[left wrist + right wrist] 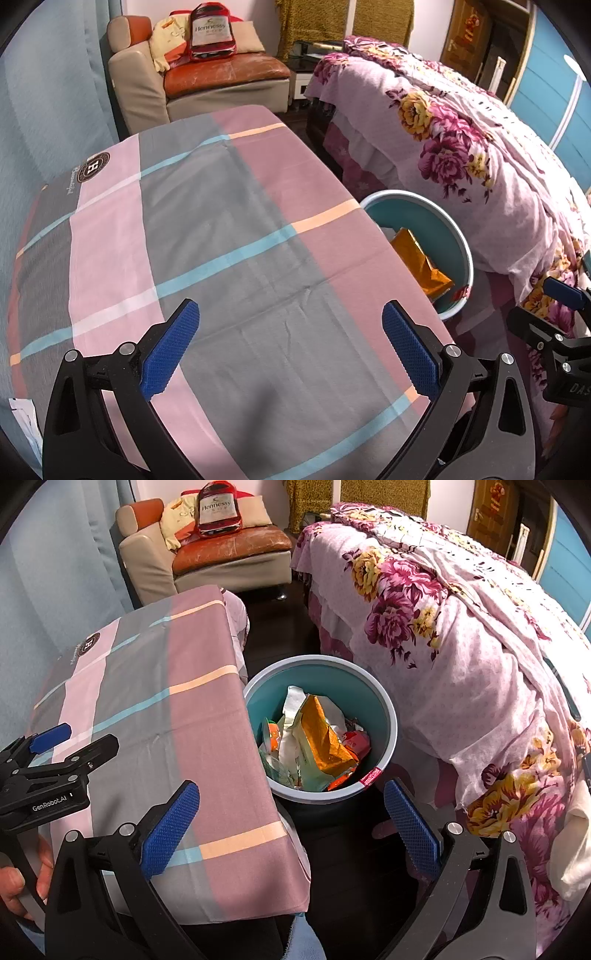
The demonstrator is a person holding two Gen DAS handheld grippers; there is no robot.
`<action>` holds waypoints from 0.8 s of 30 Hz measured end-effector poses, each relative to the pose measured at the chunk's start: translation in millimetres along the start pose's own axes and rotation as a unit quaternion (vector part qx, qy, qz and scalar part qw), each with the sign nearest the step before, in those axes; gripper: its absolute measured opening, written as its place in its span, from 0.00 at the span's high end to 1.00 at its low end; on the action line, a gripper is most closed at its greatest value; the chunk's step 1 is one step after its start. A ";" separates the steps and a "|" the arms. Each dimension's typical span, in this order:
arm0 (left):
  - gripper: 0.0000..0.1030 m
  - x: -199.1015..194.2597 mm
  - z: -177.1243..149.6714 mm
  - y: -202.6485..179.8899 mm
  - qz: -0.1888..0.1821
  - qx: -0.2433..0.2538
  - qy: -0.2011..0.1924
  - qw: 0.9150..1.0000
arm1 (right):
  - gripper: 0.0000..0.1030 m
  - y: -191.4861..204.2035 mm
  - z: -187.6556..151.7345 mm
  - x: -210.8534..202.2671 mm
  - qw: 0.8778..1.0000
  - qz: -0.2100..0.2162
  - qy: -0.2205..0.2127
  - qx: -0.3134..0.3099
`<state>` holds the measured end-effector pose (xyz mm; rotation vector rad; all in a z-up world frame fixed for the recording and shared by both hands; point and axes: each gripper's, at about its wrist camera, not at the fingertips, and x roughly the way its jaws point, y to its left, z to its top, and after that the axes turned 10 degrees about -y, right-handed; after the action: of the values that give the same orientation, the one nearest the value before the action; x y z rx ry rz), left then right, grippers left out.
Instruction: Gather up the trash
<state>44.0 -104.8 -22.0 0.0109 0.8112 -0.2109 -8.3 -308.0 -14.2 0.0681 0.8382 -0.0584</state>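
Both pairs of jaws are held wide apart with nothing between them, which fits a moment when nothing is left to be carried. The left gripper [290,347] is poised over the checked tablecloth [221,236], on which no litter can be seen in either view. The right gripper [291,823] is held off the cloth's edge, on the near side of the bin [384,701], so that the bin's mouth is looked into from above.

The bin is stood on the dark floor between the covered table and the flowered bed [461,646], close against the table edge, presumably so that scraps can be dropped in with a short reach. Inside the bin the trash [317,738] is piled: an orange wrapper, white paper and red scraps. Collection is judged to be nearly or wholly finished, though parts of the floor are hidden.
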 end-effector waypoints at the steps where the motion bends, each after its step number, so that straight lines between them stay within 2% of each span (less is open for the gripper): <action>1: 0.04 0.3 -0.1 0.3 0.001 0.000 0.000 1.000 | 0.07 0.1 0.2 0.0 1.000 0.000 0.000 0.000; 24: 0.04 3.3 -2.0 5.7 0.000 -0.002 0.002 1.000 | 0.07 0.9 -1.0 6.2 1.000 -0.002 0.006 0.000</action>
<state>45.9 -99.6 -26.2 0.0071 0.8151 -0.2092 -4.8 -307.1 -19.4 0.0669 0.8510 -0.0614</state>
